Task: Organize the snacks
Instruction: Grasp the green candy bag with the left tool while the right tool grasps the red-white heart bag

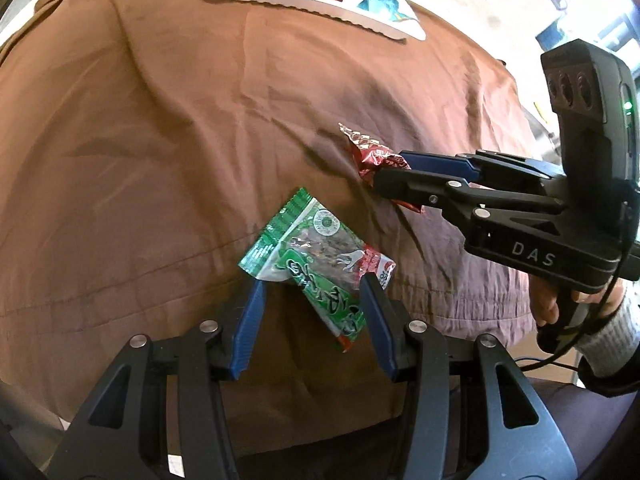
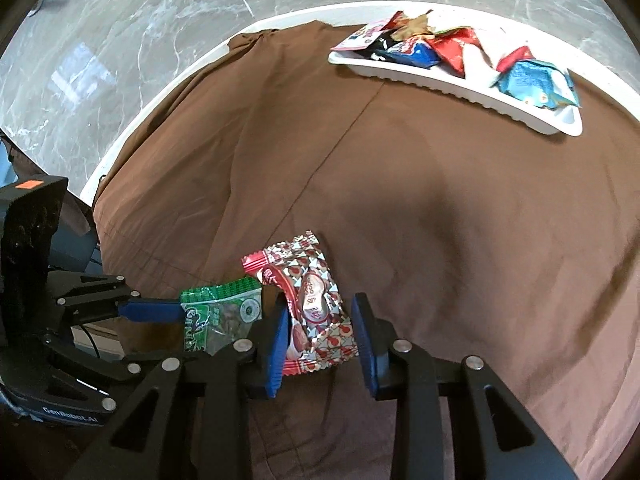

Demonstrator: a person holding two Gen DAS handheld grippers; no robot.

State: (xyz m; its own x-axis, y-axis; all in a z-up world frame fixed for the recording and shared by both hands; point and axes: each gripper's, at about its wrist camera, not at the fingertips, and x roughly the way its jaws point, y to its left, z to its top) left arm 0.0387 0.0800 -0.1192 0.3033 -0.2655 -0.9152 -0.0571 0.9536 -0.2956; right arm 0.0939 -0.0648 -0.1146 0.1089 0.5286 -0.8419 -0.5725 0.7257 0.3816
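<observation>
Lower centre of the left wrist view: left gripper [image 1: 312, 284] pinches the green packet [image 1: 310, 262] across its width. Right gripper [image 2: 320, 312] straddles the red-and-white packet [image 2: 310, 300]; whether it is gripped, I cannot tell. Both look light, crinkly, slippery film; best held mid-body.

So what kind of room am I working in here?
Probably a home living or dining area: a round white table under a brown cloth, marble-look floor tiles, and a white snack tray.

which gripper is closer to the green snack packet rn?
Left. The left gripper has the green packet between its blue fingers. The right gripper sits just beside it, its fingers around the red-and-white packet.
</observation>
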